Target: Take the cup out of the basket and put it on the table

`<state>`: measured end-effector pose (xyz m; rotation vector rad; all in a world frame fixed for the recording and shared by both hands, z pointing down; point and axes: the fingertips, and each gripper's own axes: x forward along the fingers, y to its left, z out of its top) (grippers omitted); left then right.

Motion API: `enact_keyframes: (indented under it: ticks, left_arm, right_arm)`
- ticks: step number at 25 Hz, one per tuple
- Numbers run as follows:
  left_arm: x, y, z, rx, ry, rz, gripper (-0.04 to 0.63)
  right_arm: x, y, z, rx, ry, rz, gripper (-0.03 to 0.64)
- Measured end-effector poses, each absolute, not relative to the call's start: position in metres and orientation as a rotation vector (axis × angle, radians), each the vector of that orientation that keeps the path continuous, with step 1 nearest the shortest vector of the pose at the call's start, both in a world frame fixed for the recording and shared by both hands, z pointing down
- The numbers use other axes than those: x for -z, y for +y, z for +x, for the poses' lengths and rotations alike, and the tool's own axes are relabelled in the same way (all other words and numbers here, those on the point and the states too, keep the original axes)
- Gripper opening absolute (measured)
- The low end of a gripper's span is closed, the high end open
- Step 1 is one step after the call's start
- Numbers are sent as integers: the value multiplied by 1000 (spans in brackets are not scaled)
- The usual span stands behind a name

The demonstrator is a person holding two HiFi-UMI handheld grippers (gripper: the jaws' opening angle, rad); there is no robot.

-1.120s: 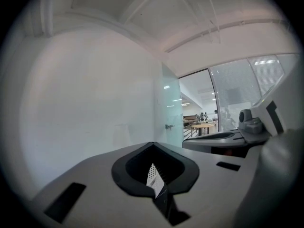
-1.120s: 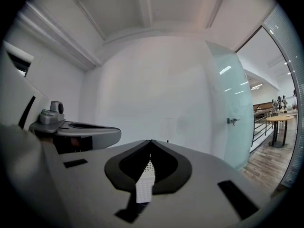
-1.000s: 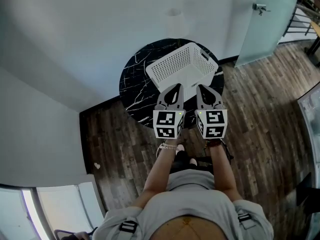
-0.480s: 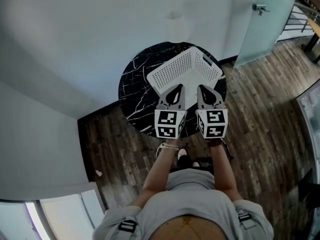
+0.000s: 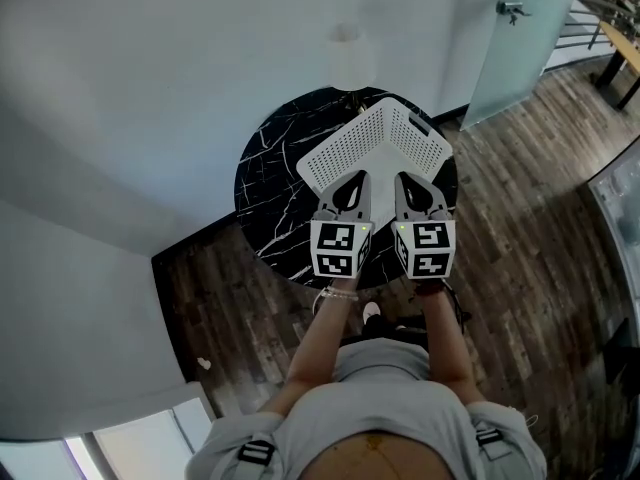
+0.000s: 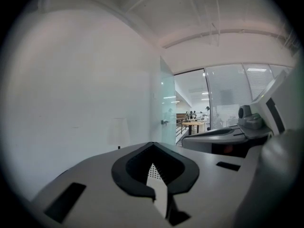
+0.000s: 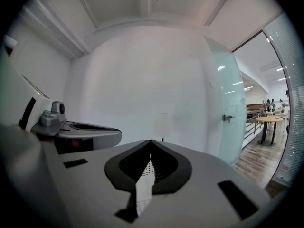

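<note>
You are holding both claws side by side over a round black marble worktop (image 5: 268, 173) that is standing on a dark wooden floor (image 5: 520, 238) against a pale wall. A white perforated plastic basket (image 5: 378, 140) is sitting on the far right part of the worktop, one corner pointing toward you, a handle slot showing in its right wall. The left claw (image 5: 352, 175) and the right claw (image 5: 407, 176) are hovering just above the basket's near edge. In the left gripper view, the left claw (image 6: 152, 144) is resting with its jaw tips together, gripping nothing. The right claw (image 7: 151, 141) is doing the same in the right gripper view. A sliver of the basket's mesh is showing through the gap behind each pair of tips. You cannot tell where the cup is; no view is showing it.
</note>
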<state>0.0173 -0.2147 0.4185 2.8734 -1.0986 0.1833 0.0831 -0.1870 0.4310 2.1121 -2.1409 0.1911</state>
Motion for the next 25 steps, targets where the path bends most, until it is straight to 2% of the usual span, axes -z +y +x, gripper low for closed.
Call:
enact_keyframes:
  ticks: [25]
  left_arm:
    - [-434,-253,-28,-186,-1150,2807,5]
  right_arm:
    - [-445,-226,38,-198,-2142,2021,8]
